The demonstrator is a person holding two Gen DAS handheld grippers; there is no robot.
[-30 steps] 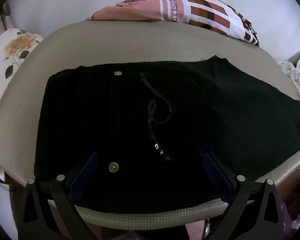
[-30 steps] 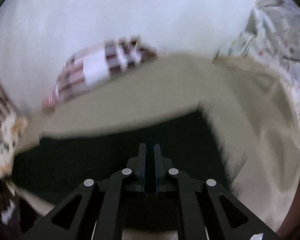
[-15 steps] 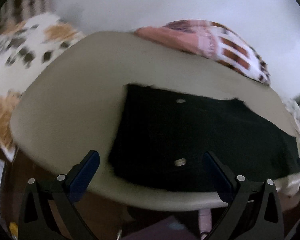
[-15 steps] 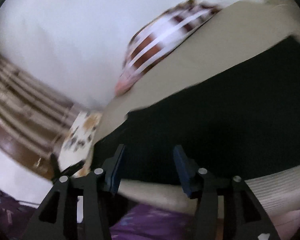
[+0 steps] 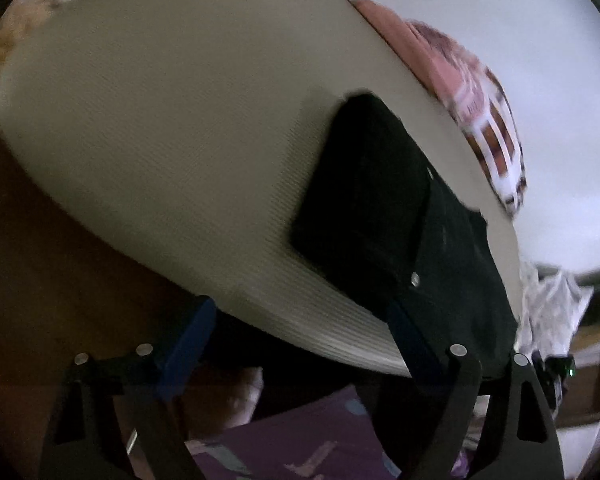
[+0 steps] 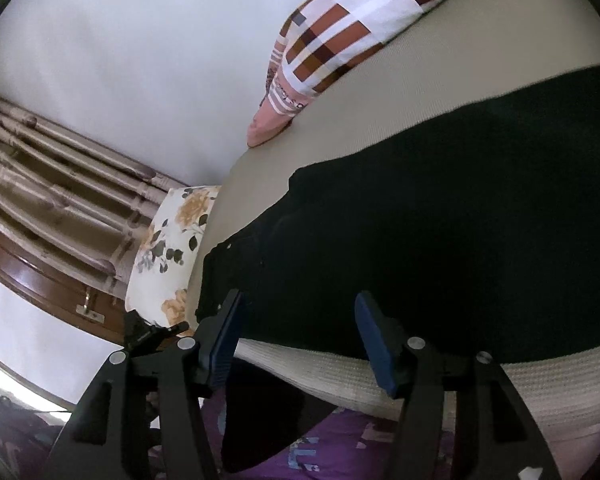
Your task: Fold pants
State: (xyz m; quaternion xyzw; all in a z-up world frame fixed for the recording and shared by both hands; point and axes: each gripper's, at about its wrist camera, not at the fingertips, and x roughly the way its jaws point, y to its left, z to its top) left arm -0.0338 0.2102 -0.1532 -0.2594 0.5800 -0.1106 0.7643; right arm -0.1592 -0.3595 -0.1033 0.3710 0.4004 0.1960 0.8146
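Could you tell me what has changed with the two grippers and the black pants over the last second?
The right gripper, shut a second ago, is opening with nothing between its jaws, at the bed's near edge. The left gripper has swung off the black pants to their side; it is closing a little, empty. The pants stay flat on the beige ribbed mattress, the patchwork pillow behind.

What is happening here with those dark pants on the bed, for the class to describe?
A person holding a gripper in each hand is folding black pants laid on a beige mattress. Neither gripper holds cloth at this moment. The left gripper hangs at the mattress's near edge, its jaws closing with nothing between them. The right gripper sits just off the pants' near edge, jaws opening and empty. A checked pillow lies beyond the pants.
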